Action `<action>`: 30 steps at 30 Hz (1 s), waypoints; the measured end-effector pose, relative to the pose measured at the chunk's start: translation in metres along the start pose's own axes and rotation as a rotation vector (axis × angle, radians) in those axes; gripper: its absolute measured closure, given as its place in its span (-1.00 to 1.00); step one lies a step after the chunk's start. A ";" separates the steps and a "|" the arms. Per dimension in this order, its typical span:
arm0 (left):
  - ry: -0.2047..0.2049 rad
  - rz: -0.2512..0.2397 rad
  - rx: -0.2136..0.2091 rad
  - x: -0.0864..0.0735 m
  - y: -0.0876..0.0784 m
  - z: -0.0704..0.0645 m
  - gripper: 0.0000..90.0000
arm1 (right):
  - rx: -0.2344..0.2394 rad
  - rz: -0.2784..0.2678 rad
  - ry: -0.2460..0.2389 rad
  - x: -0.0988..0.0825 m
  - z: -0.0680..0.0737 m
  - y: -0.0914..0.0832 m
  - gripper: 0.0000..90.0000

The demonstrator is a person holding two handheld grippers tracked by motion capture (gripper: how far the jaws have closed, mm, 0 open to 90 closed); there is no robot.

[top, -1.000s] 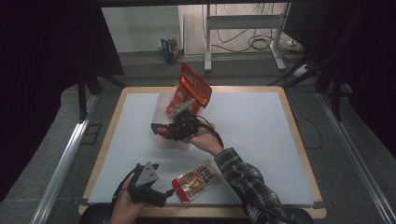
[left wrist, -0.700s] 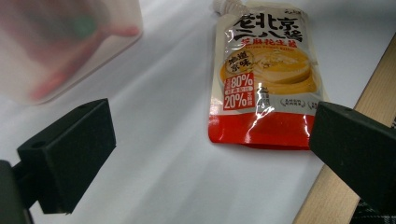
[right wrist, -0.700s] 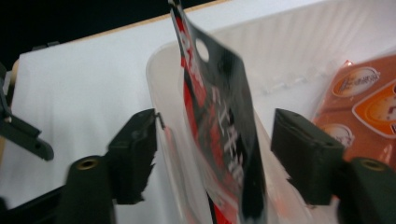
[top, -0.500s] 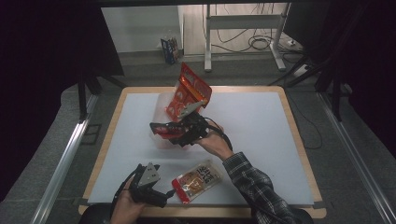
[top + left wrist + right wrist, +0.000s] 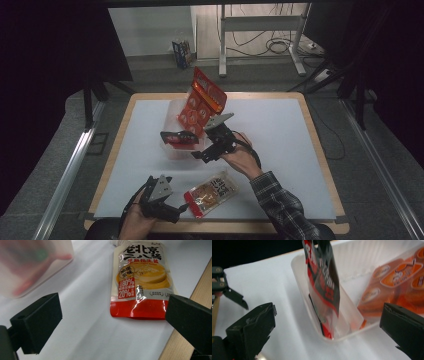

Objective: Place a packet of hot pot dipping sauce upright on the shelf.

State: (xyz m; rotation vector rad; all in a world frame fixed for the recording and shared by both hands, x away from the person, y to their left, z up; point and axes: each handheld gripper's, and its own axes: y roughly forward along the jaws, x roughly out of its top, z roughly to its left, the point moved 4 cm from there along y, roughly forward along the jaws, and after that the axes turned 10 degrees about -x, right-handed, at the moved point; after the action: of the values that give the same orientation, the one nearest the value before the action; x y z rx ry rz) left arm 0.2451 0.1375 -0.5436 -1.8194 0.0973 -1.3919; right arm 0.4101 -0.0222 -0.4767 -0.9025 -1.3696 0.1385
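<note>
The right hand-held gripper (image 5: 186, 144) stands with its jaws wide apart, having just been opening; nothing is pressed between the pads. In the right gripper view the two black jaws rise at the lower left and lower right corners, and the near rim of the clear plastic tray (image 5: 329, 336) lies between and just beyond them. A dark red-and-black packet (image 5: 324, 287) stands upright on edge inside the tray, leaning against the near wall, directly ahead of the jaw gap and apart from both pads. Farther in, toward the right jaw, an orange multi-cup pack (image 5: 392, 287) rests tilted against the tray interior. In the high view this pack (image 5: 202, 102) rises out of the far end of the tray (image 5: 172, 150), beyond the gripper's tips.

The left hand-held gripper (image 5: 172, 210) sits low at the near edge of the desk (image 5: 280, 135), well apart from the right one. Its jaws are also spread wide and hold nothing. In the left gripper view a flat sauce pouch (image 5: 140, 280), orange and white with a red bottom band, lies on the white desk surface ahead of the gap, closer to the right jaw; its bottom edge lies nearest the jaws without touching them. In the high view the pouch (image 5: 210, 192) lies just beside the left gripper's tips, between the two hands. The tray appears blurred at the upper left beyond the left jaw.
</note>
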 end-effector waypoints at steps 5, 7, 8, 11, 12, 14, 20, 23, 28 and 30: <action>0.019 -0.004 0.001 0.000 0.002 -0.001 -1.00 | -0.004 0.024 0.014 -0.012 -0.002 -0.009 -1.00; 0.026 -0.009 0.000 -0.001 0.002 -0.001 -1.00 | -0.004 0.039 0.015 -0.015 -0.003 -0.013 -1.00; 0.028 -0.011 0.000 -0.001 0.002 0.000 -1.00 | -0.002 0.041 0.025 -0.017 -0.003 -0.014 -1.00; 0.035 -0.019 0.000 -0.001 0.001 0.001 -1.00 | -0.008 0.028 0.041 -0.020 -0.004 -0.019 -1.00; 0.037 -0.025 0.005 -0.001 0.001 0.001 -1.00 | -0.008 0.020 0.044 -0.023 -0.006 -0.023 -1.00; 0.043 -0.032 0.012 -0.001 0.000 0.002 -1.00 | -0.008 0.020 0.051 -0.026 -0.006 -0.025 -1.00; 0.047 -0.086 0.010 -0.001 -0.002 0.006 -0.99 | -0.008 0.027 0.057 -0.034 -0.005 -0.030 -1.00; 0.048 -0.096 0.016 -0.001 -0.003 0.008 -0.98 | -0.033 0.035 0.048 -0.041 -0.004 -0.034 -0.99; 0.046 -0.098 -0.001 -0.001 -0.003 0.007 -0.99 | -0.056 0.046 0.052 -0.047 -0.004 -0.039 -0.99; 0.068 -0.089 -0.018 0.000 -0.001 0.005 -0.99 | -0.065 0.052 0.056 -0.051 -0.002 -0.043 -0.99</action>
State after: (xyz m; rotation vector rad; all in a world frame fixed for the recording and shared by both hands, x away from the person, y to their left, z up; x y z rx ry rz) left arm 0.2485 0.1410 -0.5436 -1.8106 0.0651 -1.5206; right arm 0.3816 -0.0812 -0.4893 -0.9903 -1.3058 0.1083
